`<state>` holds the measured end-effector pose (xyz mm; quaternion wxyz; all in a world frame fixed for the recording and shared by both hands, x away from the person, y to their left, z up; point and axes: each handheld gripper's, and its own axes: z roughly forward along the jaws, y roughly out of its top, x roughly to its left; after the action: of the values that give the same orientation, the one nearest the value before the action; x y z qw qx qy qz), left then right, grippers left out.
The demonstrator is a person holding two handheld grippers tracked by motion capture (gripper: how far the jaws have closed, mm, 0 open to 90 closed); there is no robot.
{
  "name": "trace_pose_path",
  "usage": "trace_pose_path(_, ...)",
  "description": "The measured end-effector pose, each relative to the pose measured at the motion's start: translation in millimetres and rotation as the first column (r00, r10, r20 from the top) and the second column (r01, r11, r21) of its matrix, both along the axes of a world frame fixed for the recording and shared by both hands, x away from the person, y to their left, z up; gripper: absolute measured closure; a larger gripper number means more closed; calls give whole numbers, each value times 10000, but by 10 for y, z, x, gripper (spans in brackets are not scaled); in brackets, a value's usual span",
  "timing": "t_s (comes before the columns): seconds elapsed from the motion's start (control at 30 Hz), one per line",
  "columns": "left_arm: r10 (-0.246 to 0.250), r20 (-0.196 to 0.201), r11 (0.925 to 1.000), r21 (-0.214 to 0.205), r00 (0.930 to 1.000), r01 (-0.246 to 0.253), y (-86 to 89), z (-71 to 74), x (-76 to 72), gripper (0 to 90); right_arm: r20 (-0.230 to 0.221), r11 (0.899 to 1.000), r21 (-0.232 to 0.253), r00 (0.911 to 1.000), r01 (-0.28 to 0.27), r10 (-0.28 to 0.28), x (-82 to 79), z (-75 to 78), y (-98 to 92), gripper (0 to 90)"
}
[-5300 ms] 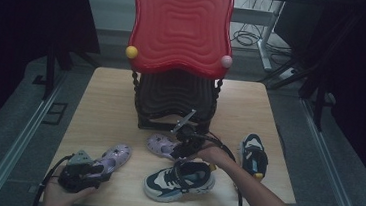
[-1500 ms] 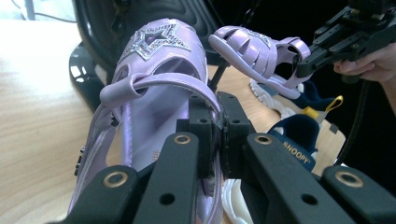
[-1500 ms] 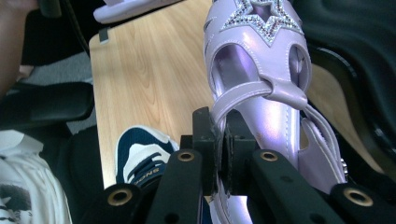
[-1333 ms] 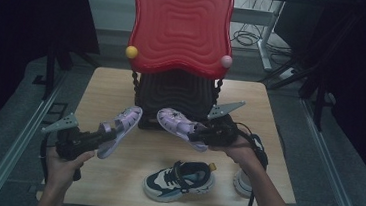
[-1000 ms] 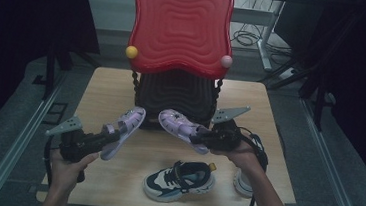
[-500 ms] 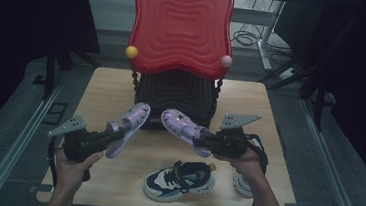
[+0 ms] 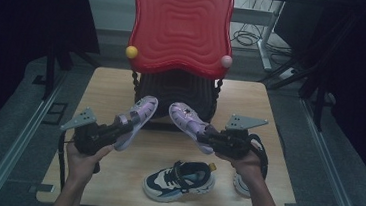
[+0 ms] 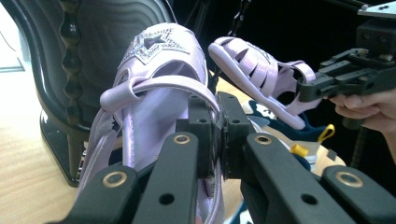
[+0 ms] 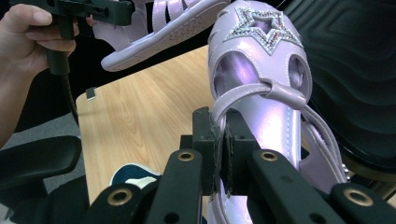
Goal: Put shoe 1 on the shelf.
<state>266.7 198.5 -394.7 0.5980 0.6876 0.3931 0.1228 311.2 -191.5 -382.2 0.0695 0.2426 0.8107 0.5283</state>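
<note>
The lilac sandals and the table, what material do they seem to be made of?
The left sandal and the right sandal look like glossy synthetic leather or soft plastic: the lilac surface shines and shows stitching along the edges, and each toe bears a glittery star that seems studded with small stones. The table looks like pale wood or wood-look laminate, with visible grain lines and a smooth matte top.

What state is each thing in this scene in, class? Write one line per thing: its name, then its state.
Left gripper: shut on the left sandal's strap.
Right gripper: shut on the right sandal's strap.
Left sandal: lifted off the table, toe towards the chair.
Right sandal: lifted, toe towards the chair.
Sneaker: resting on the table, upright.
Chair: standing upright on the table.
</note>
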Motion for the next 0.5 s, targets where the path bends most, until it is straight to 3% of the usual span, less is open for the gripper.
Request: trace_pose_path(0.5, 395, 319, 9991, 118, 9987, -399, -173, 10, 201, 858, 349, 9931, 471, 9934, 1078, -1095, 56, -14, 28, 854)
